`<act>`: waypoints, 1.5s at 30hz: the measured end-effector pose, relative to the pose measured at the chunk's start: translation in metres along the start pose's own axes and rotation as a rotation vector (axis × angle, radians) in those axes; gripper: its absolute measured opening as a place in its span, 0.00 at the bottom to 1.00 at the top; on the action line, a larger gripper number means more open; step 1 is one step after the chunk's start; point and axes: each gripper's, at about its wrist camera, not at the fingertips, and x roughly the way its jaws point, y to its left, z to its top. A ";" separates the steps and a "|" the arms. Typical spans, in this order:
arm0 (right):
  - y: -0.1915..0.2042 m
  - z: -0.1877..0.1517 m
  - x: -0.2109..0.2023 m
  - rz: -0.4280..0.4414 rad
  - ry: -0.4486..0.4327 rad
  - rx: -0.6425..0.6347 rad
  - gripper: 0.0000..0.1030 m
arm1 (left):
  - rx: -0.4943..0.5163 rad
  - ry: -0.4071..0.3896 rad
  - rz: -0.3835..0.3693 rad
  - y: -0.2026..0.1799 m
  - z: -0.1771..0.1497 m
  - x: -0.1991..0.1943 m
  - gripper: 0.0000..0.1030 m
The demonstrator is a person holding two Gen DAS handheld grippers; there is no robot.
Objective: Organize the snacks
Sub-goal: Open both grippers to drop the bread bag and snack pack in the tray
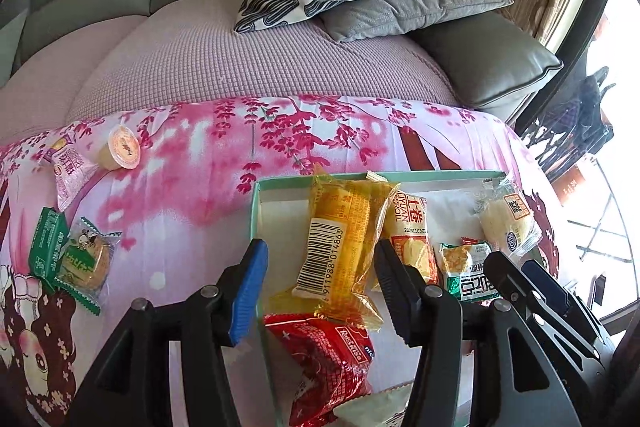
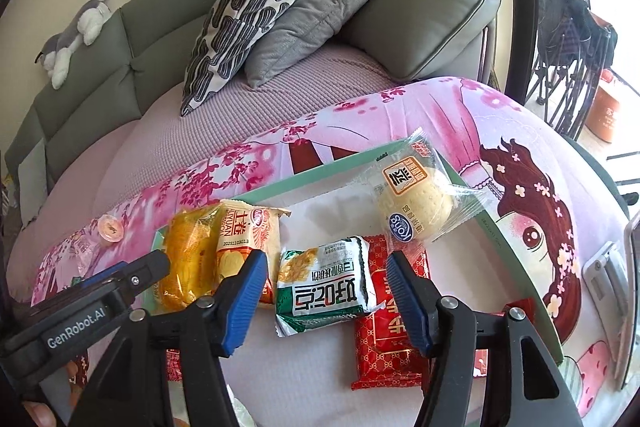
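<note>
Left claw [image 1: 320, 275] spread, its blue-padded fingers standing either side of the translucent yellow snack packet with a barcode [image 1: 340, 247] without pressing on it; the packet lies inside the shallow mint-green cardboard box [image 1: 276, 183] on the pink blossom-print cloth [image 1: 192, 163]. Below the left claw, a red foil packet [image 1: 324, 359]; to its right, an orange-and-white roll packet [image 1: 412, 239]. Far to its left, outside the box, a green biscuit packet [image 1: 86, 259], a pink sachet [image 1: 68, 171] and a small sealed jelly cup [image 1: 120, 149] rest on the cloth. Right claw [image 2: 326, 291] likewise spread, a green-and-white snack packet [image 2: 326, 283] lying flat between its fingers, untouched. Beyond its right finger, a round bun in clear wrap [image 2: 416, 199]; beneath that finger, a red patterned packet [image 2: 388, 347].
</note>
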 end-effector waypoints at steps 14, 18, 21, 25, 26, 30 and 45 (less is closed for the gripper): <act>0.000 -0.017 -0.013 -0.063 0.059 -0.047 0.64 | -0.042 -0.024 0.080 0.026 -0.022 -0.024 0.55; 0.002 -0.018 -0.011 -0.056 0.064 -0.051 0.64 | -0.050 -0.018 0.089 0.028 -0.025 -0.021 0.55; 0.003 -0.018 -0.010 -0.054 0.068 -0.050 0.64 | -0.053 -0.015 0.096 0.029 -0.025 -0.019 0.55; 0.002 -0.018 -0.008 -0.057 0.075 -0.046 0.64 | -0.054 -0.012 0.101 0.029 -0.025 -0.018 0.55; 0.001 -0.018 -0.008 -0.057 0.075 -0.044 0.64 | -0.055 -0.012 0.105 0.030 -0.025 -0.018 0.55; -0.004 -0.016 -0.008 -0.065 0.056 -0.027 0.83 | -0.068 -0.022 0.126 0.033 -0.024 -0.019 0.74; 0.002 -0.016 -0.008 -0.071 0.008 -0.058 1.00 | -0.121 -0.085 0.217 0.053 -0.027 -0.020 0.96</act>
